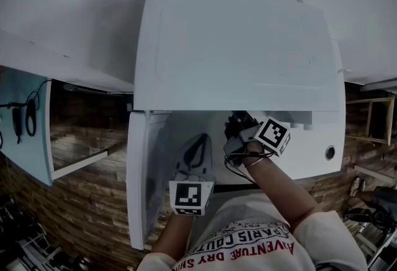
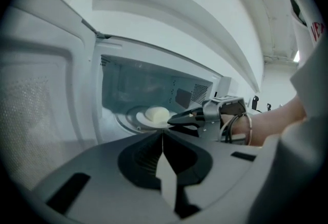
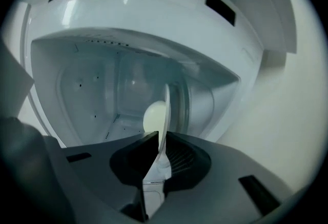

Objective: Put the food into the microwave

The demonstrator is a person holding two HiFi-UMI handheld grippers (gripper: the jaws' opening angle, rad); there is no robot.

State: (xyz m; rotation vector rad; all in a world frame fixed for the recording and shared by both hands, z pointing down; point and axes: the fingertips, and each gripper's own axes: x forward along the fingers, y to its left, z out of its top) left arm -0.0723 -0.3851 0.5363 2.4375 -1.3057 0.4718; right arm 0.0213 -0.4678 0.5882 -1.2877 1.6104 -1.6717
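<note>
Two grippers: left gripper (image 2: 162, 137) closed on nothing, outside the microwave (image 1: 236, 53) mouth; right gripper (image 3: 159, 136) clamped on the plate (image 3: 165, 107) rim.
Food (image 2: 157, 114): carried on the plate, inside the microwave cavity.
Risk: food rolled off the plate.
Cause: one-edge hold; plate tipped if released early.

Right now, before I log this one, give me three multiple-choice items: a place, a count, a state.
1. Where is the plate relative to the microwave? A on top; B inside its cavity; C below it.
2. How many pieces of food lie on it? A one; B two; C three.
3. The right tongs are: A wide open; B shut on the plate's rim; C out of view.
Key: 1 B, cavity walls surround it; 2 A, one pale lump shows; 3 B, the rim sits clamped between them.
</note>
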